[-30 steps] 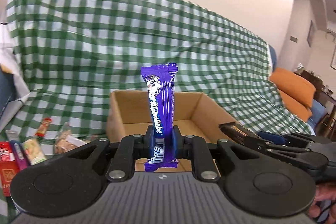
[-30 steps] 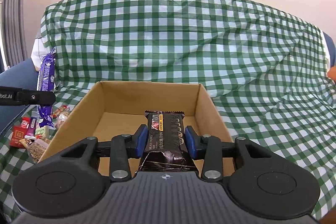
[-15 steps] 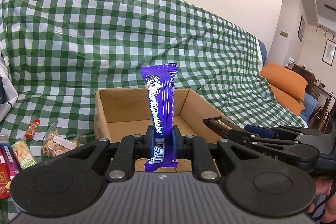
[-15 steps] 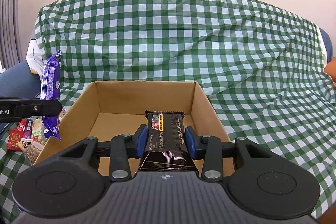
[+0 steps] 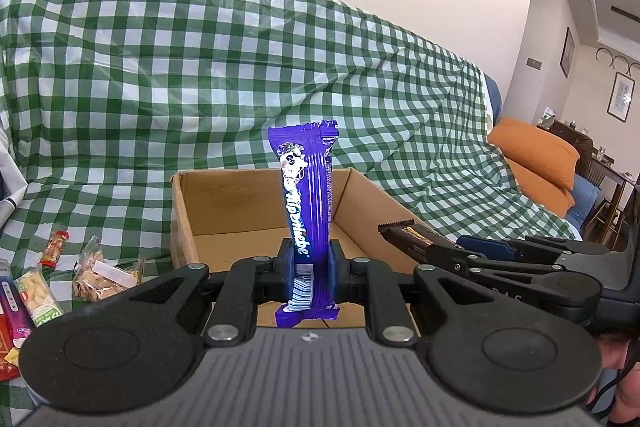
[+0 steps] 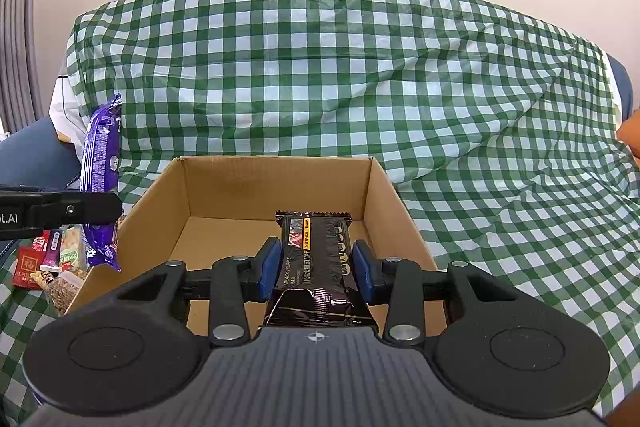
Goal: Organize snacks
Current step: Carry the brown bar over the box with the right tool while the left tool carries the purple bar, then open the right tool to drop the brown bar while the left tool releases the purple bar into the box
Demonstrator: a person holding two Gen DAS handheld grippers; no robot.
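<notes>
Purple foil wraps the snack bar point(image 5: 308, 215) that the left gripper point(image 5: 310, 269) holds. Its jaws are nearly together and press the bar near its lower end, so the bar stands upright between them, and a short piece with the barcode hangs below the pads. Straight ahead of this gripper sits an open cardboard box point(image 5: 224, 195) on a green and white checked cloth point(image 5: 160, 67). The inside of the box that can be seen is bare. To the left of the left gripper, on the cloth beside the box, lie several loose snack packets point(image 5: 40, 291), well apart from the jaws.

The right gripper point(image 6: 316, 263) grips a dark brown bar point(image 6: 316, 259) with a yellow label. Its blue pads point(image 6: 270, 263) touch the two long sides of the bar, at a middle width, and the bar lies flat, pointing forward over the near part of the box floor. The box opening is directly in front of this gripper. At the left of the right gripper, outside the left wall of the box, the purple bar is also visible in the other jaws. At the right of the left gripper, the right one reaches over the right wall of the box.
</notes>
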